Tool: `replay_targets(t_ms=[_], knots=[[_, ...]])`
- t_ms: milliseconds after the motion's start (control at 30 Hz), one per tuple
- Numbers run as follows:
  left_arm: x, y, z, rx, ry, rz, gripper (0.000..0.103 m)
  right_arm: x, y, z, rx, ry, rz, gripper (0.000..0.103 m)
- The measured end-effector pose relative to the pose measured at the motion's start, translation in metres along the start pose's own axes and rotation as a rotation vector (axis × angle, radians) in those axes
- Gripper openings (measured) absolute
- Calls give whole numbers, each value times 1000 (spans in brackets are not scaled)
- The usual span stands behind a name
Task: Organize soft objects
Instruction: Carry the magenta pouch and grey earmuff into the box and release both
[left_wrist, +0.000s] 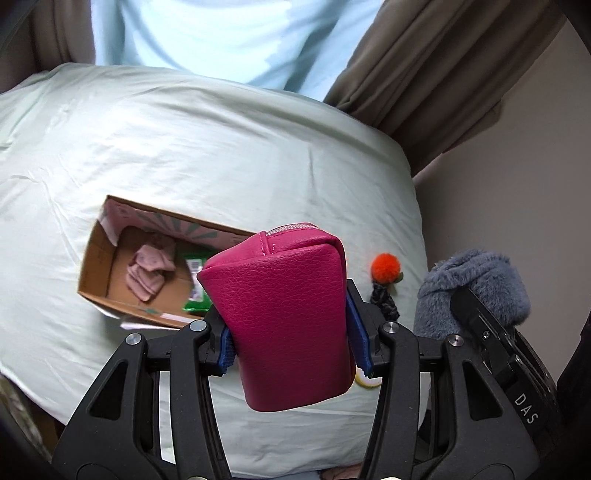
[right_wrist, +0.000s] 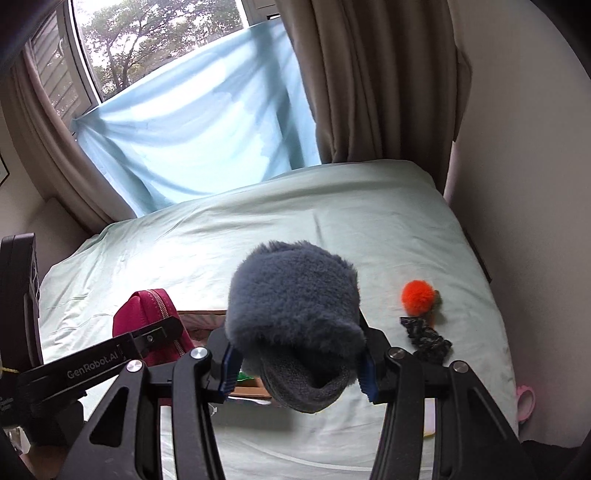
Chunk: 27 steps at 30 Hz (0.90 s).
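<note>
My left gripper (left_wrist: 293, 343) is shut on a magenta zip pouch (left_wrist: 280, 310) and holds it above the bed, just right of an open cardboard box (left_wrist: 98, 269). The box holds a pink cloth (left_wrist: 147, 271) and a green packet (left_wrist: 195, 288). My right gripper (right_wrist: 295, 363) is shut on a fluffy grey slipper (right_wrist: 291, 306), held above the bed; the slipper also shows in the left wrist view (left_wrist: 476, 284). The pouch shows at the left of the right wrist view (right_wrist: 147, 317). An orange pompom (right_wrist: 417, 295) and a dark scrunchie (right_wrist: 424, 336) lie on the sheet.
The pale green bed sheet (right_wrist: 258, 229) fills both views. Brown curtains (right_wrist: 369, 81) and a light blue cloth (right_wrist: 192, 129) hang at the window beyond the bed. A wall (right_wrist: 524, 184) runs along the right edge. A pink object (right_wrist: 526, 400) sits beside the bed.
</note>
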<state>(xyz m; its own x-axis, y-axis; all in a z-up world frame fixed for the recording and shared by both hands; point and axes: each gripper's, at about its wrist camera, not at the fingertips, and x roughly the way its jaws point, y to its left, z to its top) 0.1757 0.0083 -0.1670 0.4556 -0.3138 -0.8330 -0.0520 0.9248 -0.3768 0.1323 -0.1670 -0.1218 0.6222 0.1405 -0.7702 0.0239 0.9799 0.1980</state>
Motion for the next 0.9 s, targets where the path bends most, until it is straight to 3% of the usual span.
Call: replay_targets(t_ms=[233,500,667,900], knots=[[-15,104,18,-2,26,59,45,42,86,-21,-24,57,28,47],[24,203,38,14,103,127,45,112,144,-52,-7,169,28,47],[69,234,37,50,181,164,46,158,159,-68,2,250,17,47],[120,239,27,147,280,205,45,214,157,-69,33,337,13,47]])
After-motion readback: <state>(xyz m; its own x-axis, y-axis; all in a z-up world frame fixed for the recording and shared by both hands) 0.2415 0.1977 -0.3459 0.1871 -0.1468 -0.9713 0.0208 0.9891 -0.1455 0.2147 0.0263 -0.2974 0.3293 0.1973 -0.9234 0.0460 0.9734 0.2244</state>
